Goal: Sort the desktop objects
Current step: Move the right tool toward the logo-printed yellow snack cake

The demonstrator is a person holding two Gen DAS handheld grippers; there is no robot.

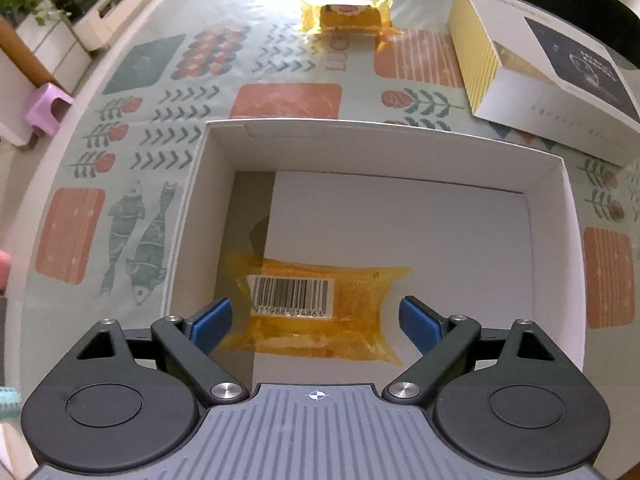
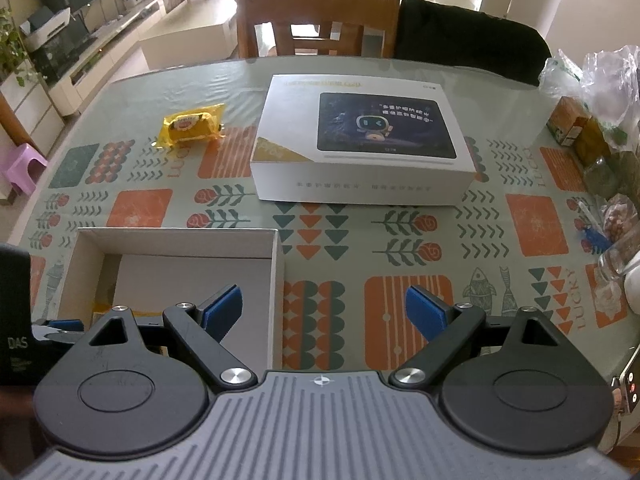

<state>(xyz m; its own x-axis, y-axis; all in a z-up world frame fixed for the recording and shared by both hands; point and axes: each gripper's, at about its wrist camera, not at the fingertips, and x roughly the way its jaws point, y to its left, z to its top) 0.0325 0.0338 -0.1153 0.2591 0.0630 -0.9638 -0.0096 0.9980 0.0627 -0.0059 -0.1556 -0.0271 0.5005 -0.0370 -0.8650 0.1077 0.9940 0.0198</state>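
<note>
A yellow snack packet with a barcode label lies flat on the floor of the open white box, near its front left. My left gripper hangs just above it, open, blue pads clear of the wrapper on both sides. A second yellow snack packet rests on the patterned tablecloth at the far side, also in the right wrist view as the packet. My right gripper is open and empty over the cloth, just right of the white box.
A large white tablet carton lies mid-table behind the open box. Plastic bags, jars and small cartons crowd the right edge. Wooden chairs stand at the far side. A purple stool sits on the floor to the left.
</note>
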